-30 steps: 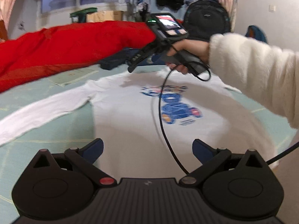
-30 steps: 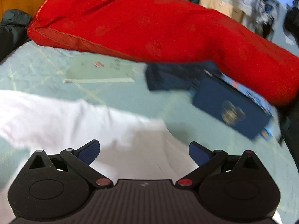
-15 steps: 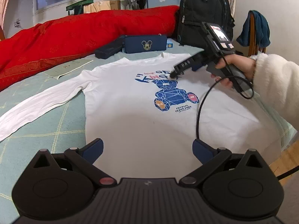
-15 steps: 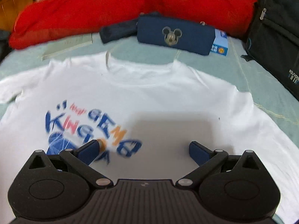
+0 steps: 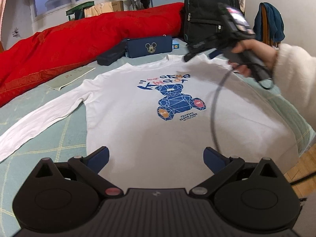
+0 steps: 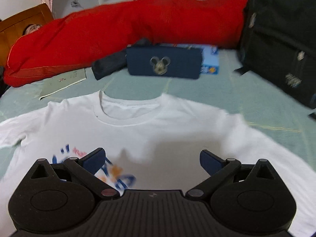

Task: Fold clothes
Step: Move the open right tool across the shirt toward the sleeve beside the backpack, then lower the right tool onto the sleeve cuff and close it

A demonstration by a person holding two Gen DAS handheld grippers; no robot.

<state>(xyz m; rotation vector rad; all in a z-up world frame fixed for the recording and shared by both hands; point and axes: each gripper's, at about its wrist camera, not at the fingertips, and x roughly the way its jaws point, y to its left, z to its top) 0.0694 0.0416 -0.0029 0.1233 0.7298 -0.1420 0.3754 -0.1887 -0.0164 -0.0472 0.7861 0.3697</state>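
Two grippers are ours here, one in each hand, and both hover over a white long-sleeved shirt [image 5: 138,122] spread flat, print side up, on the pale green bed [image 5: 65,130]. Starting at the left, the shirt's one sleeve [image 5: 39,118] stretches straight out across the bed cover toward the near left edge. Far behind it lies a red quilt [image 5: 79,37] along the back of the bed, with a flat greenish booklet [image 5: 69,77] just in front of it. Our left gripper [image 5: 156,156] hangs above the shirt's hem, its jaws released and wide apart with nothing between them. In the middle of the chest sits a blue bear print [image 5: 175,102] under coloured lettering. Beyond the collar [image 6: 128,108] lie a dark roll [image 6: 110,63] and a navy pouch [image 6: 164,61] with a mouse emblem, touching one another. Our right gripper [image 6: 152,160] hovers over the upper chest, jaws likewise released and holding nothing; the view from it is blurred. At the far right stands a black backpack [image 5: 207,9].
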